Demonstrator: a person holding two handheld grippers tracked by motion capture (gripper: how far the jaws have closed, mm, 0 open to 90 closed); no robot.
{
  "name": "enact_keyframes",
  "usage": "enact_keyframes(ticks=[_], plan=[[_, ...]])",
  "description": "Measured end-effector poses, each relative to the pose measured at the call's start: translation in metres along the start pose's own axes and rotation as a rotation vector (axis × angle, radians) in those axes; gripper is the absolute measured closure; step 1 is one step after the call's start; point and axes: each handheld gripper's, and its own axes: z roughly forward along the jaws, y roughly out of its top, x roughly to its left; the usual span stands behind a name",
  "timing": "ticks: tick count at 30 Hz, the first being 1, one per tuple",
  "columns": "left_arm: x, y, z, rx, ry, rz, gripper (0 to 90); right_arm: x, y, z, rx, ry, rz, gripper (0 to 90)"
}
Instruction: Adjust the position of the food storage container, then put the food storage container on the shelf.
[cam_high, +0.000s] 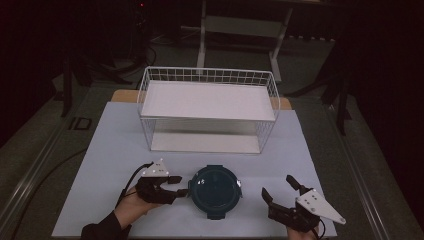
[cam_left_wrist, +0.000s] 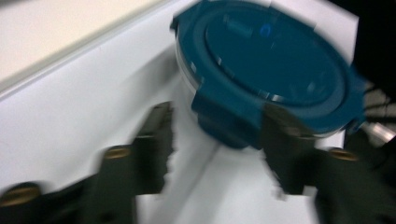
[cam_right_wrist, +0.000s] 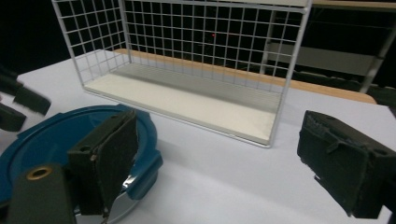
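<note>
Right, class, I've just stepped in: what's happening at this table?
A person holds a gripper in each hand over a white mat. The left gripper, jaws open, sits at a side latch of the round container with the blue lid. The right gripper rests open beside it, holding nothing. Behind stands a white wire shelf rack.

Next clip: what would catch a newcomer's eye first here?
The round container with a dark teal clip-on lid stands out at the near middle of the white table, with the left gripper at its left edge, jaws apart by a lid clip. Behind it stands a white wire rack with two bare shelves. The right gripper hangs open to the container's right.
</note>
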Motion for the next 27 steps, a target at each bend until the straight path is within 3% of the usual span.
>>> enact_keyframes(ticks=[4,7,12,13,19,20,22,27], plan=[[-0.001,0.003,-0.005,-0.034,-0.021,0.001,16.7,0.001,0.000,0.001,0.005,0.012,-0.004,11.6],[-0.005,0.007,-0.008,-0.039,-0.006,0.016,14.1,0.000,0.000,0.002,0.007,0.023,-0.002,11.4],[-0.008,0.010,-0.011,-0.058,-0.007,0.010,2.1,0.001,0.000,0.004,0.025,0.043,-0.024,11.4],[-0.009,0.012,-0.015,-0.072,-0.025,-0.020,2.0,0.003,0.000,0.006,0.038,0.076,-0.029,11.4],[-0.018,0.021,-0.026,-0.098,-0.028,-0.070,2.0,0.008,0.004,0.010,0.041,0.133,-0.055,10.8],[-0.018,0.021,-0.026,-0.098,-0.028,-0.070,2.0,0.008,0.004,0.010,0.041,0.133,-0.055,10.8],[-0.019,0.026,-0.030,-0.112,-0.067,-0.120,2.0,0.012,0.009,0.011,0.026,0.122,-0.058,10.8],[-0.016,0.028,-0.023,-0.086,-0.059,-0.134,2.3,0.013,0.021,0.013,0.016,0.143,-0.071,14.2]])
